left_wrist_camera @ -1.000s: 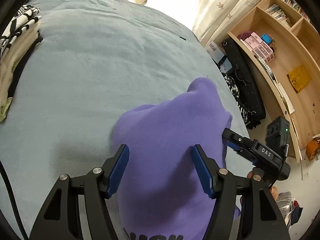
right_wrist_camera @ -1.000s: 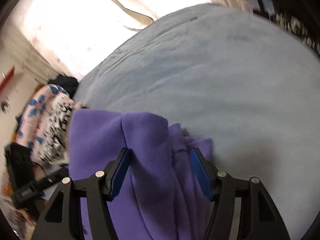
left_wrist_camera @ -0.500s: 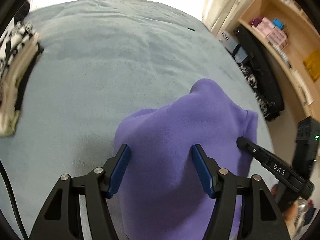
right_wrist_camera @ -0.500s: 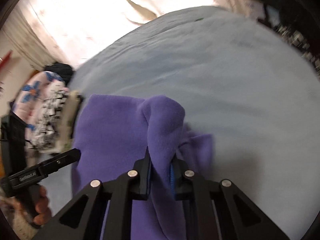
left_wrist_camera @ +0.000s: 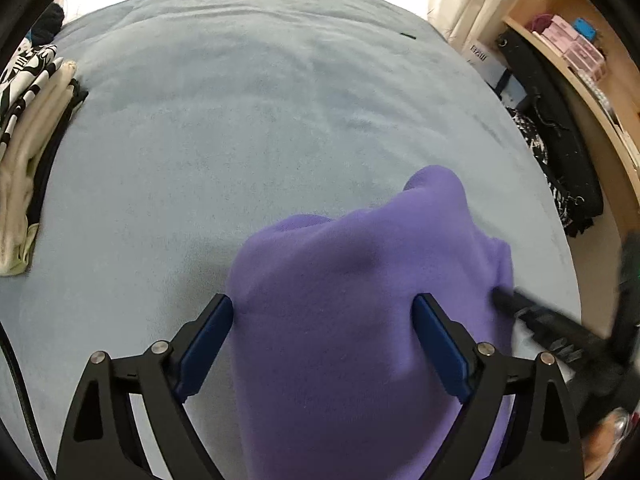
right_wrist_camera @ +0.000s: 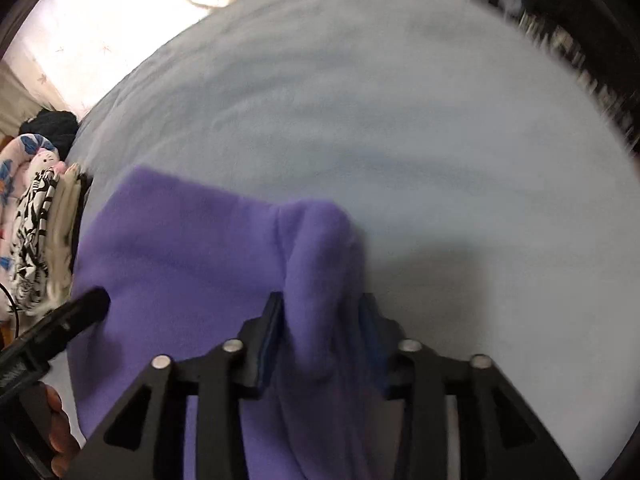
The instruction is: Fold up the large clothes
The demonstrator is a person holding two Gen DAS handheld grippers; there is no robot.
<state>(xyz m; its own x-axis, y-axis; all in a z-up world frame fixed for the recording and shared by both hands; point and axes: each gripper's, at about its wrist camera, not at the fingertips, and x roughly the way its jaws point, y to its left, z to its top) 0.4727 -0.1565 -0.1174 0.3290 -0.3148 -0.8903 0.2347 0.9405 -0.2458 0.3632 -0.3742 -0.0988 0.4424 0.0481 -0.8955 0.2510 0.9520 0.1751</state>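
A purple fleece garment (left_wrist_camera: 360, 280) lies bunched on the blue-grey bed cover (left_wrist_camera: 260, 120). My left gripper (left_wrist_camera: 324, 320) hangs over its near part. Its jaws stand wide and are opening, with the fleece spread between the blue pads (left_wrist_camera: 208, 340). In the right wrist view the same garment (right_wrist_camera: 192, 248) has a raised fold at its right edge. My right gripper (right_wrist_camera: 322, 320) straddles that fold, its jaws opening, and the fold still stands between the pads. One finger (right_wrist_camera: 80, 308) of the left gripper shows at the lower left, with a hand behind it.
A stack of folded clothes (left_wrist_camera: 28, 128), black-and-white print on top, sits at the bed's left edge. A wooden shelf (left_wrist_camera: 580, 60) and a long black bag (left_wrist_camera: 560, 140) stand past the bed's right edge. Curtains hang behind the bed.
The left gripper's jaws have spread wider and it has shifted over the garment. The right gripper pinched the fleece fold half a second ago and has since loosened around it.
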